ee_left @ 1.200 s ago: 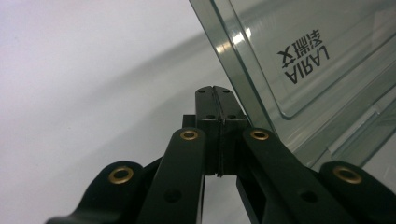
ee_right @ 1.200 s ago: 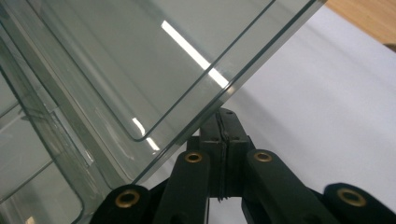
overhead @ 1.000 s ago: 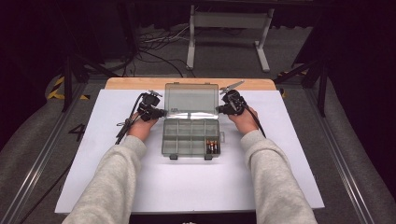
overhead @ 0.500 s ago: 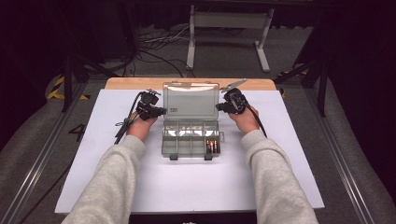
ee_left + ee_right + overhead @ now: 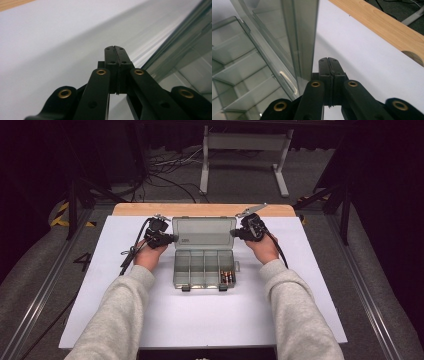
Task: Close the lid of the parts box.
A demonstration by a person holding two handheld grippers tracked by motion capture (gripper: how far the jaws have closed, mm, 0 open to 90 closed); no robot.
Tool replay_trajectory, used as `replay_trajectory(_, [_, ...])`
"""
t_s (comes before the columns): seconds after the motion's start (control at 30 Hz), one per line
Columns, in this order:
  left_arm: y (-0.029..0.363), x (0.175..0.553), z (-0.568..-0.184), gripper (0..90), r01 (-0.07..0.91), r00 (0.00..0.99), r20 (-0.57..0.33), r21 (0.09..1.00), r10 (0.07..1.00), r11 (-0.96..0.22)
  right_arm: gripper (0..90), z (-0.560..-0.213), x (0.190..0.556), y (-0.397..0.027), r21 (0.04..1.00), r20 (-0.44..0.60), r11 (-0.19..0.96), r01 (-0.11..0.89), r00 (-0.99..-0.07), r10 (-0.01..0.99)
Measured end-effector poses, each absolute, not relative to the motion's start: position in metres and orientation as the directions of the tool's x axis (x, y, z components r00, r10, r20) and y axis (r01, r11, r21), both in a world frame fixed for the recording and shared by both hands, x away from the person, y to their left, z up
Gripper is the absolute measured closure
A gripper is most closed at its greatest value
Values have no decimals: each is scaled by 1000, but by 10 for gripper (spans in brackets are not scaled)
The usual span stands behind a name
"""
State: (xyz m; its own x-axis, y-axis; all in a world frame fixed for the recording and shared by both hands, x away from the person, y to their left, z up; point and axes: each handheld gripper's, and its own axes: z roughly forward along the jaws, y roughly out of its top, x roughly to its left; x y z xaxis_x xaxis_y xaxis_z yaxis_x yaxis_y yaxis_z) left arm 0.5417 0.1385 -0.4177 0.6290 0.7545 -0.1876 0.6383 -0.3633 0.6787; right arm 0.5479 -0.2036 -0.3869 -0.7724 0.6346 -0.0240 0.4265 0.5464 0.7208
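While the high view looks down on the white counter (image 5: 200, 320), a clear compartment box (image 5: 204, 268) sits at its middle, lid (image 5: 204, 233) raised near upright on the far side. The left hand-held gripper (image 5: 170, 238) sits at the lid's left edge and the right hand-held gripper (image 5: 236, 233) at its right edge. A few batteries (image 5: 227, 277) lie in the rightmost compartment. Whether the lid is going up or down I cannot tell; either way, pushing both edges evenly should keep it from twisting on its hinge.

Through the left gripper view, the jaws of this hand-held gripper (image 5: 116, 48) are pressed together, holding nothing, just beside the lid's edge (image 5: 175, 47). Actual contact is hard to make out.

Along the right gripper view, the jaws of that hand-held gripper (image 5: 329, 60) are likewise closed and empty, close against the lid's side (image 5: 304, 37), with empty compartments (image 5: 239, 75) below. The hinge and latch are out of sight.
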Motion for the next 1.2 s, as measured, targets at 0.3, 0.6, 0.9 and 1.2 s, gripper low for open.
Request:
replay_trajectory(0.3, [144,531,-402,895,600,660,-194,717,726,-354,900,-372,535,-207,743,-25,541,395,-790,612])
replay_trajectory(0.6, [153,518,-391,894,574,692,-201,735,693,-360,900,-358,515,-211,768,-24,527,364,-806,591])
replay_trajectory(0.9, [157,499,-378,894,535,731,-210,766,649,-355,900,-348,497,-210,780,-12,525,342,-829,559])
replay_trajectory(1.2, [164,477,-370,894,528,763,-243,769,599,-361,900,-341,472,-210,771,-3,544,332,-852,524])
